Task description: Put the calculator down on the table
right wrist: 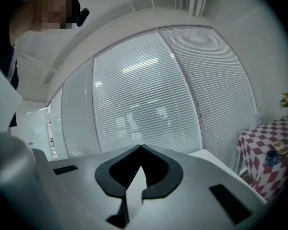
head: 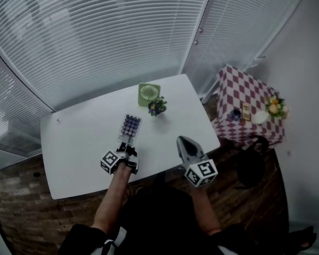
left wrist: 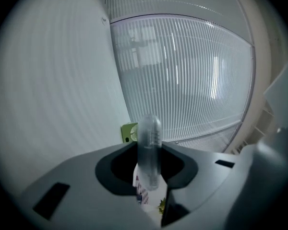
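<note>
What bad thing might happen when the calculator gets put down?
The left gripper grips the calculator by its near end only, so it might slip or tip and hit the table hard if let go too early. The flowers and the fan stand just past its far end; a push forward may knock them.

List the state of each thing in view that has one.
left gripper: shut on the calculator.
calculator: held at one end, above the table.
right gripper: shut, empty.
green fan: resting on the table.
flower pot: upright beside the fan.
</note>
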### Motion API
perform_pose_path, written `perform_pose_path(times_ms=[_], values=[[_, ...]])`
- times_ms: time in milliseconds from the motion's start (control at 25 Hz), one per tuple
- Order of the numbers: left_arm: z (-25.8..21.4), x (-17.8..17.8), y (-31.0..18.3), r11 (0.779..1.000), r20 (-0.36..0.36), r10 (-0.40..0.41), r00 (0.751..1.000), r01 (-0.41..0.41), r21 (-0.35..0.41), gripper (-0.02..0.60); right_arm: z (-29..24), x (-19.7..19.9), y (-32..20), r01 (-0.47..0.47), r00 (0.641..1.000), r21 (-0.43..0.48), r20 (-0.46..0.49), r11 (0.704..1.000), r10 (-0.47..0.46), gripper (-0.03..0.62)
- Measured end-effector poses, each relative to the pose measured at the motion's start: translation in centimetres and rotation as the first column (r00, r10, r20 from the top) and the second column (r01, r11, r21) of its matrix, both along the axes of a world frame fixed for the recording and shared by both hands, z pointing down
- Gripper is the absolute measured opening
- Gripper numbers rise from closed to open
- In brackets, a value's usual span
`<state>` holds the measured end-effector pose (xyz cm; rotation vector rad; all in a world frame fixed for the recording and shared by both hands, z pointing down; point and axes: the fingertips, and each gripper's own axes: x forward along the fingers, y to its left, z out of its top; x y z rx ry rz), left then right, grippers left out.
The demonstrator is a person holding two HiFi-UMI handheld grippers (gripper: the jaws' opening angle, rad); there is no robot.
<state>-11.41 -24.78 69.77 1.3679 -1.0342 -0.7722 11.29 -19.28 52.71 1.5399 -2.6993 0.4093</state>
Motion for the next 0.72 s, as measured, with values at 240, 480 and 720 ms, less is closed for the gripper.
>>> perform_pose_path(times_ms=[240, 480, 720], values=[[4.1, 2.6, -1.6, 0.99, 0.152, 0.139, 0.979, -0.134, -0.043, 0.101, 0.5, 1.0, -0.2, -0.016, 1.0, -0.019, 0.0, 1.0, 0.016, 0.006], [8.2, 3.8, -2.9, 0.985, 0.07, 0.135, 0.988, -0.127, -0.117, 0.101, 0.8, 1.8, -0.6, -0.023, 1.0, -0.028, -0.011, 0.999, 0.023, 0.006], [10.9, 4.8, -4.0, 0.972, 0.054, 0.177, 0.983, -0.166, -0.168, 0.101, 1.5, 2.1, -1.0, -0.032, 0.999, -0.045, -0.015, 0.999, 0.031, 0.005]])
